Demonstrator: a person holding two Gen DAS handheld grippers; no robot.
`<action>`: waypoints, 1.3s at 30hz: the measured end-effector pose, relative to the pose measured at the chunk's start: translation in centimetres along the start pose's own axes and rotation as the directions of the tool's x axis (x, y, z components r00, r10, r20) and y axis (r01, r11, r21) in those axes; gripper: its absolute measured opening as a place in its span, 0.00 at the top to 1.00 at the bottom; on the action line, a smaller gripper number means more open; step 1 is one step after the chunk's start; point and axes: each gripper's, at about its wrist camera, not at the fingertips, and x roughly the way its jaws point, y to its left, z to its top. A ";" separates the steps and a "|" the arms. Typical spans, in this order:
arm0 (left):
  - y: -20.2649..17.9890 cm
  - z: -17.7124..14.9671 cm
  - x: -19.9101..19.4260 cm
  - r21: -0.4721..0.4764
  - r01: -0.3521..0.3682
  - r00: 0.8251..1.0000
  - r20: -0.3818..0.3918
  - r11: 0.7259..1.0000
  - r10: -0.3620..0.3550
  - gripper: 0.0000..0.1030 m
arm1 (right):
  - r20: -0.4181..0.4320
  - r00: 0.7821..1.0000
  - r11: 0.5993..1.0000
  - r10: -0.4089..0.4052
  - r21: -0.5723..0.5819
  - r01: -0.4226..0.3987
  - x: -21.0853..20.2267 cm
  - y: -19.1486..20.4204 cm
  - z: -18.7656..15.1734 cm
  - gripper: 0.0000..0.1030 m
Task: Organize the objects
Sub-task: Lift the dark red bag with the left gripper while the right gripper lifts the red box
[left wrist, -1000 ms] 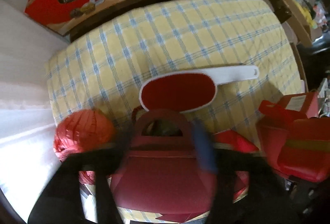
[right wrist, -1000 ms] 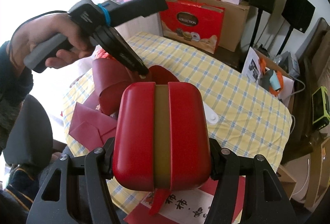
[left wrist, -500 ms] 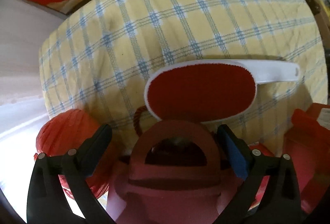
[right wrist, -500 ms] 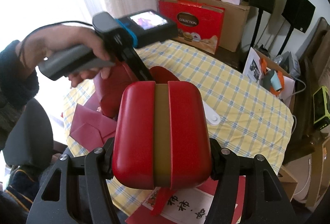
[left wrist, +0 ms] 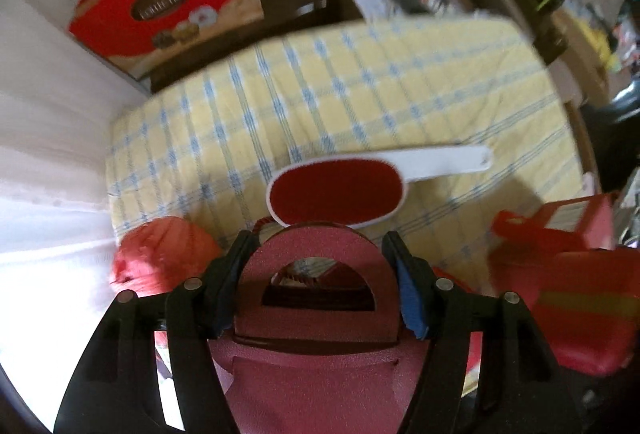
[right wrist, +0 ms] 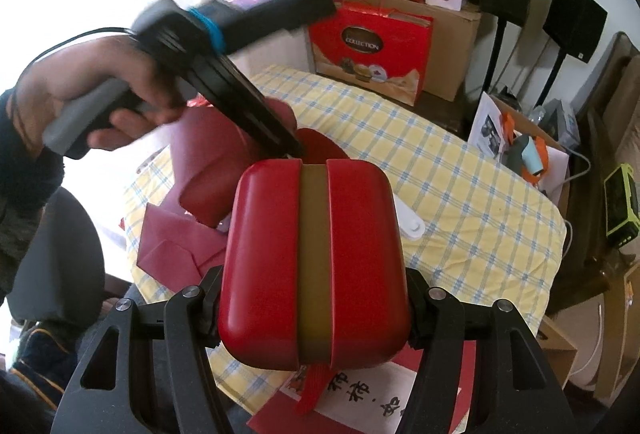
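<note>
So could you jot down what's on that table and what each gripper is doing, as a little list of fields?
surface: table with yellow checked cloth
left gripper: closing around the arched handle of a dark red paper bag
right gripper: clamped on a red box with gold band
lying on cloth: lint brush, red pad, white handle
beside bag: red lantern

Left wrist view: looks straight down over the checked desk [left wrist: 360, 94], close above a dark red bag handle [left wrist: 316, 274]. Right wrist view: tilted down across the same desk [right wrist: 460, 194], toward the far wall. Both views share the lint brush [left wrist: 340, 190] and the red gift box [right wrist: 368, 54].
</note>
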 end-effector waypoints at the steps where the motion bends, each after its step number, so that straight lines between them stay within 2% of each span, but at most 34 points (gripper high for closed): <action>1: -0.3 -0.1 -0.8 -0.005 0.007 1.000 0.026 1.000 -0.007 0.40 | 0.003 1.000 1.000 -0.001 0.001 0.001 -0.2 0.0 0.0 0.38; 4: 0.4 -0.4 -3.3 -0.002 0.003 0.994 0.110 1.000 -0.003 0.40 | 0.015 1.000 1.000 -0.009 -0.004 0.009 -0.7 0.5 0.2 0.38; 6: 0.7 -1.3 -4.9 -0.022 0.027 0.984 0.175 0.999 -0.023 0.40 | 0.026 1.000 1.000 -0.012 -0.008 0.012 -1.2 0.9 0.4 0.38; 11: 0.4 -4.2 -7.9 -0.039 0.089 0.950 0.303 0.995 -0.074 0.40 | 0.072 0.997 0.999 -0.028 -0.015 0.029 -2.7 1.9 0.7 0.38; 16: -0.7 -7.6 -10.2 -0.067 0.079 0.906 0.421 0.995 -0.044 0.40 | 0.150 0.986 0.998 -0.067 0.009 0.067 -4.8 2.4 0.9 0.38; 20: -1.8 -8.3 -11.0 -0.062 0.043 0.894 0.448 0.997 -0.010 0.40 | 0.179 0.980 0.996 -0.087 0.010 0.086 -6.2 2.9 0.9 0.38; 26: -2.9 -9.5 -13.6 -0.051 0.038 0.859 0.512 0.998 -0.006 0.40 | 0.222 0.969 0.994 -0.112 0.018 0.111 -8.4 3.5 0.3 0.38; 30: -3.5 -10.1 -15.0 -0.060 0.002 0.834 0.551 0.998 0.031 0.40 | 0.251 0.959 0.991 -0.132 0.034 0.127 -9.8 3.4 -0.2 0.38; 32: -3.7 -10.5 -15.7 -0.061 0.014 0.823 0.568 0.998 0.023 0.40 | 0.264 0.955 0.990 -0.138 0.038 0.133 -10.7 3.4 -0.4 0.38; 35: -3.9 -11.3 -16.8 -0.071 0.024 0.799 0.601 0.997 0.023 0.40 | 0.277 0.950 0.990 -0.143 0.038 0.138 -11.9 3.5 -0.7 0.38; 39: -4.3 -12.6 -18.5 -0.055 0.047 0.741 0.671 0.997 0.001 0.40 | 0.304 0.941 0.989 -0.151 0.041 0.146 -13.3 3.6 -1.3 0.38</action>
